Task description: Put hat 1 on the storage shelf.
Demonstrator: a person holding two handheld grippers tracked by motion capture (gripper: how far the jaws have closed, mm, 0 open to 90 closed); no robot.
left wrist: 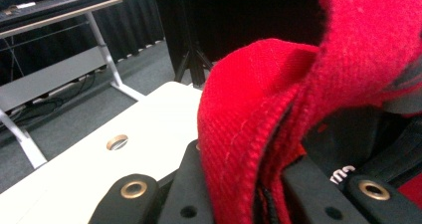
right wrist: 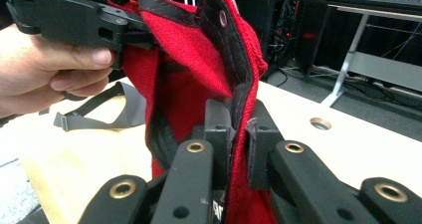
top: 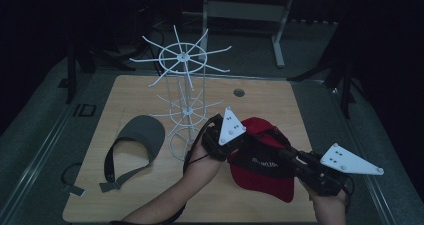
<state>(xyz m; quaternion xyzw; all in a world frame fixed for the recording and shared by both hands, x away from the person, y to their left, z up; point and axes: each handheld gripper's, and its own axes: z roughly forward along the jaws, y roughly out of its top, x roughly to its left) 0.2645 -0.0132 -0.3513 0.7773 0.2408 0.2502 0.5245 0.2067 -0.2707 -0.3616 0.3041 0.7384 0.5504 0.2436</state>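
A red cap [top: 262,177] with white lettering hangs just above the wooden table [top: 150,195], held between both grippers. My left gripper [top: 239,141] is shut on the cap's left edge; in the left gripper view its jaws [left wrist: 244,176] pinch a fold of the red fabric [left wrist: 259,84]. My right gripper [top: 280,152] comes in from the lower right. In the right gripper view its jaws [right wrist: 239,127] are shut on the cap's dark-lined rim [right wrist: 189,59]. The same view has the left gripper [right wrist: 119,27] and the hand holding it at the upper left.
A white wire display rack [top: 184,85] with radiating hooks stands at the table's middle, just behind the left gripper. A grey visor [top: 142,135] with its strap lies on the left of the table. A cable hole [top: 239,92] sits near the far edge.
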